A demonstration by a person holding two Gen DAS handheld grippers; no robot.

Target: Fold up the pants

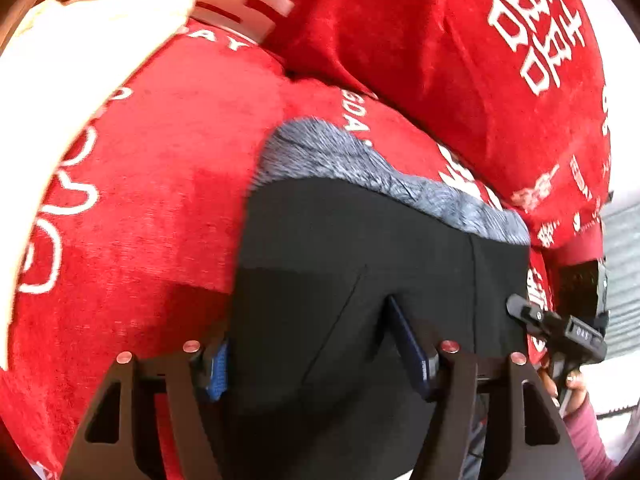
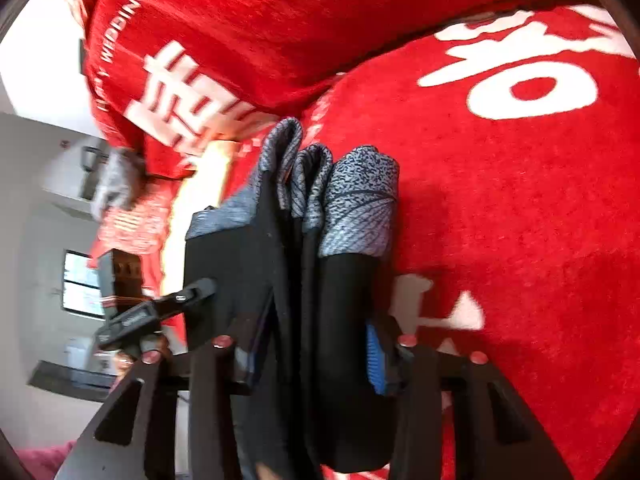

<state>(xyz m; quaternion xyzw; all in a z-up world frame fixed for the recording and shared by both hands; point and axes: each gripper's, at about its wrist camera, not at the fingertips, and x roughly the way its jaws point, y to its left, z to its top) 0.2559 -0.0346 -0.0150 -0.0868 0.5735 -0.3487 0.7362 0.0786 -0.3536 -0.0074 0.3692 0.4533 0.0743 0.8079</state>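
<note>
Left gripper (image 1: 320,354): clamped on the black pants (image 1: 360,264), grey cuff at 12 o'clock
Right gripper (image 2: 310,354): gripping the folded pants, cuffs at 12 o'clock
Red blanket (image 1: 160,184): under the pants

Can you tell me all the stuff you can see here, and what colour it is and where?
pants: one, black with a fuzzy grey edge, folded in layers, lying on the blanket between both sets of tongs.
blanket: one, red with white writing, spread under the pants.
pillow: one, red with white characters, behind the pants.
left tongs: black with blue pads, around the pants.
right tongs: black with blue pads, around the folded layers.
sleeve: pink, beside the right tongs.
</note>
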